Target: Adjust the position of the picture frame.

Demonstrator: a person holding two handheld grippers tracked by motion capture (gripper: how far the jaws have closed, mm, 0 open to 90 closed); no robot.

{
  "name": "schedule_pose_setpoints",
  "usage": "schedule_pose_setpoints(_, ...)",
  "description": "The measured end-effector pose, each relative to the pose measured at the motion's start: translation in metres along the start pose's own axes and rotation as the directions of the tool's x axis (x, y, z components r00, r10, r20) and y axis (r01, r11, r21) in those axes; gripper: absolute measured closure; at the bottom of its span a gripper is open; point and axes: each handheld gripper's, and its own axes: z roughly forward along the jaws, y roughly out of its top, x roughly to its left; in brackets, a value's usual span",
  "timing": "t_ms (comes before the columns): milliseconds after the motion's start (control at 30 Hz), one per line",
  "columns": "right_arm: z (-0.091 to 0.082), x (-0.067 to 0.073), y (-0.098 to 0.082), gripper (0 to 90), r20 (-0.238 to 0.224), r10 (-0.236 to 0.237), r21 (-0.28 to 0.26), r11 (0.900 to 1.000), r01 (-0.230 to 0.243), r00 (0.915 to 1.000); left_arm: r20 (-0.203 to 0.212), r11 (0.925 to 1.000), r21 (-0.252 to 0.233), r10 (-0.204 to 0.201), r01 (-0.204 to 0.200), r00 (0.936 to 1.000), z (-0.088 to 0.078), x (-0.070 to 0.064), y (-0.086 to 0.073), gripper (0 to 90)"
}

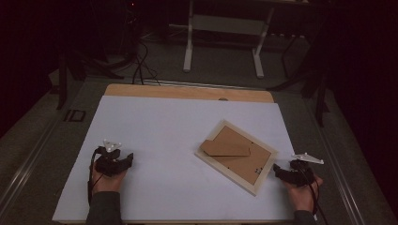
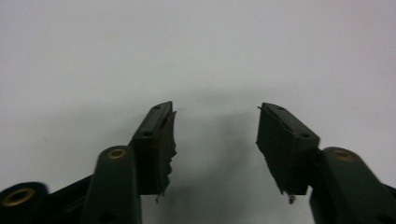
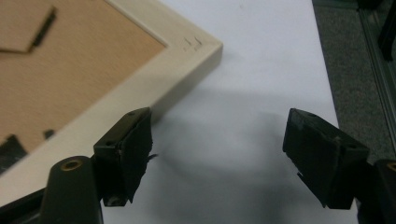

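Your left hand-held gripper (image 1: 114, 157) rests near the front left of the worktop (image 1: 155, 126), jaws apart with nothing between them and only bare white sheet ahead of it in the left gripper view. Your right hand-held gripper (image 1: 287, 171) sits at the front right edge, jaws also standing wide and holding nothing. Just beside it, toward the middle, lies the frame (image 1: 236, 156), face down and flat, turned at an angle so that one corner points at your right hand. In the right gripper view that near corner (image 3: 198, 46) lies just past the left jaw, which overlaps the pale wooden rail; whether it touches the rail you cannot tell from here. Judge the frame as light and stiff: a thin wood border around a brown backing board (image 1: 244, 159), with a cardboard stand flap (image 1: 225, 146) lying on top. The rail is the place to grip, across its width near a corner or mid-side, since it is rigid and gives the pads two flat faces. Leave the flap and backing alone; they look thin and would likely bend or pull loose. If glass sits underneath, which is hidden, it would be fragile, so lift level and avoid dragging. The frame is well apart from your left gripper.
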Motion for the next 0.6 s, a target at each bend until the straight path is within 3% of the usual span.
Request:
schedule_pose_setpoints(167,-0.002,0.002,0.002,23.7,-0.010,-0.002,-0.014,1.000,0.001,0.9999,0.036,0.9988,-0.039,0.030,-0.028,0.9989,-0.003,-0.004,0.001,52.3)
schedule_pose_setpoints(200,-0.003,0.004,0.003,24.0,-0.018,0.000,-0.017,1.000,0.000,0.9998,0.066,0.9976,-0.055,0.045,-0.041,0.9968,-0.005,-0.006,0.002,53.3)
schedule_pose_setpoints(367,-0.004,0.004,0.003,27.3,-0.030,0.011,-0.029,1.000,-0.012,0.9995,0.079,0.9952,-0.070,0.073,-0.068,0.9942,-0.007,-0.008,0.003,56.7)
schedule_pose_setpoints(600,-0.010,0.004,0.004,34.7,-0.046,0.048,-0.067,0.996,-0.051,0.9978,0.078,0.9942,-0.091,0.064,-0.057,0.9949,-0.011,-0.007,0.002,58.1)
